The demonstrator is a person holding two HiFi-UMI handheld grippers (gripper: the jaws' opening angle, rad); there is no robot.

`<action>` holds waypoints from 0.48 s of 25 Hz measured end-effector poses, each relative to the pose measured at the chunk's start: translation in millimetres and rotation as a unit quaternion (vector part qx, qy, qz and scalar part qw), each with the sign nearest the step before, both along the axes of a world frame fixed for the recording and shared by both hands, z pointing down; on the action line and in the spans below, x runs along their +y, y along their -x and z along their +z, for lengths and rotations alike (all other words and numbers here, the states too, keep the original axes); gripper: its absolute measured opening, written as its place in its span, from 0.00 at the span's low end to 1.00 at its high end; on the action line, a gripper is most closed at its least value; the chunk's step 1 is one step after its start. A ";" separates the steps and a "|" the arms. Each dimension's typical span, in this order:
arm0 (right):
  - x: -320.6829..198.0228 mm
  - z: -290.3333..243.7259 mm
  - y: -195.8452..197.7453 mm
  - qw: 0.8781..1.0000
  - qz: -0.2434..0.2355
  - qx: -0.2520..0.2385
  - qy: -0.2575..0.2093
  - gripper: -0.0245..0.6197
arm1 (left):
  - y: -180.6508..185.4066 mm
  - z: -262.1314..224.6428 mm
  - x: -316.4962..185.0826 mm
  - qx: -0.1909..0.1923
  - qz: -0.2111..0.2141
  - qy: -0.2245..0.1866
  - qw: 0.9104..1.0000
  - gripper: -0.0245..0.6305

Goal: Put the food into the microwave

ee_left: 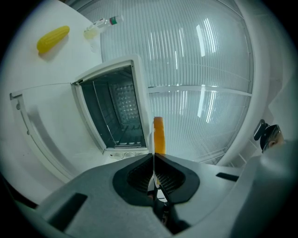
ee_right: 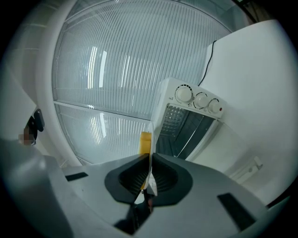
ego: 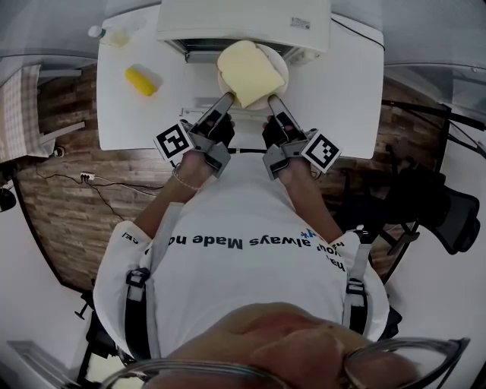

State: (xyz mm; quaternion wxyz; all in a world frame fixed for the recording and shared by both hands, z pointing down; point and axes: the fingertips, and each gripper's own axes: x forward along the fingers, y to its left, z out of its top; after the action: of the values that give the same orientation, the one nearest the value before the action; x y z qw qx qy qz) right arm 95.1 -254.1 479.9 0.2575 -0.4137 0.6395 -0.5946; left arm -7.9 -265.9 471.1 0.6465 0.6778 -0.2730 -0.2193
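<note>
Pinching plate, left gripper and right gripper outstretched

Left gripper and right gripper extend forward, jaws pinching plate.

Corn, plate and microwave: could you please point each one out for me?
corn point(ego: 142, 81), head view, middle of the cob
plate point(ego: 278, 62), head view, bare right rim
microwave point(ego: 243, 19), head view, top panel
</note>
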 end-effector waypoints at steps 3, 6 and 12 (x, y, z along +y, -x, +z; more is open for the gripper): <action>0.5 6.8 1.4 1.000 0.001 0.004 0.005 0.07 | 1.7 7.5 0.5 -0.003 0.002 0.005 1.000 0.06; -0.7 14.0 3.1 1.000 0.003 0.004 0.011 0.07 | 2.9 15.5 -1.1 -0.003 0.004 0.010 1.000 0.06; -2.1 33.2 7.7 1.000 0.002 0.010 0.027 0.07 | 8.1 34.5 -3.3 -0.008 0.006 0.021 1.000 0.06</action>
State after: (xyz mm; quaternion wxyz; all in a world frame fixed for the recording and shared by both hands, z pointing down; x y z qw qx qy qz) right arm 87.4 -256.2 513.1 0.2410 -0.4275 0.6252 -0.6069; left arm -15.9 -269.2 505.6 0.6598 0.6672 -0.2787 -0.2045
